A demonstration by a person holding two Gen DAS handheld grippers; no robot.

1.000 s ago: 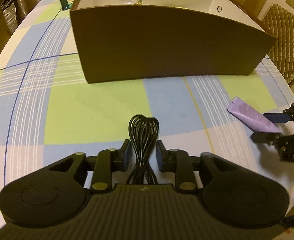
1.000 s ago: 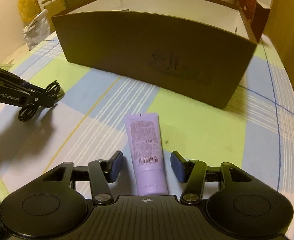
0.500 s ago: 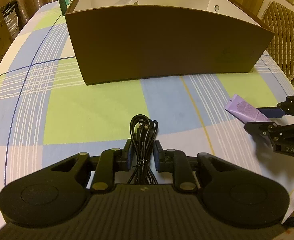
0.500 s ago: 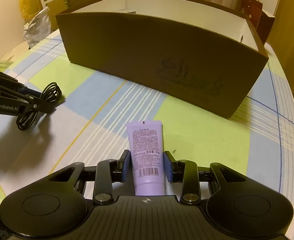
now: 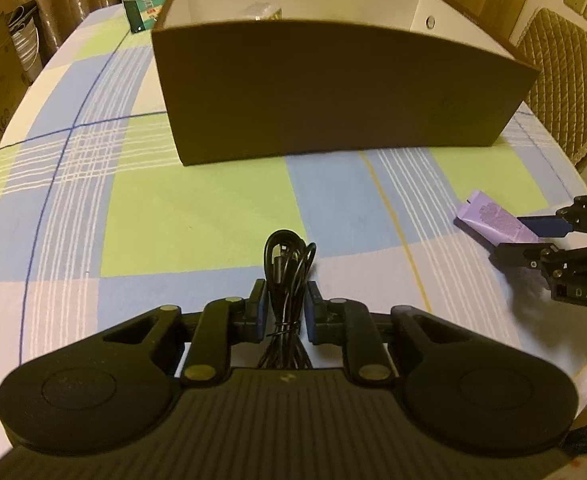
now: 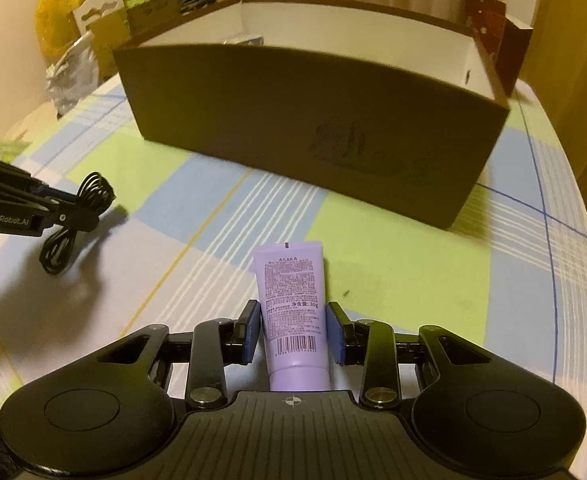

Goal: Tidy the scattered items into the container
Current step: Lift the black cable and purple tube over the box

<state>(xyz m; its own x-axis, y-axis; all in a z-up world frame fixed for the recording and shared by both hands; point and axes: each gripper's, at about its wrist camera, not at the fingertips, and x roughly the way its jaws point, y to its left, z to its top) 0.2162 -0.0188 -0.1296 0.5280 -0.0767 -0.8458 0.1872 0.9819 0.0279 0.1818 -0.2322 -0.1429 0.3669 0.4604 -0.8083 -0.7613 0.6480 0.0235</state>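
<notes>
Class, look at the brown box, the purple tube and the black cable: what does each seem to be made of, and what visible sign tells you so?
Brown box: probably cardboard, matte; thin, slightly bowed wall with a white inner face.
Purple tube: likely soft plastic, smooth satin; flat crimped end, printed text and barcode.
Black cable: apparently rubber or plastic sheathing, slightly glossy; it bends into tight loops.

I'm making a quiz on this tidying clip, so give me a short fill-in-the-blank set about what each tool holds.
The left tool is shut on a coiled black ____.
The right tool is shut on a ____ tube.
Both items are still outside the brown ____.
The tablecloth has a ____ pattern.

Missing: cable; purple; box; checked
</notes>
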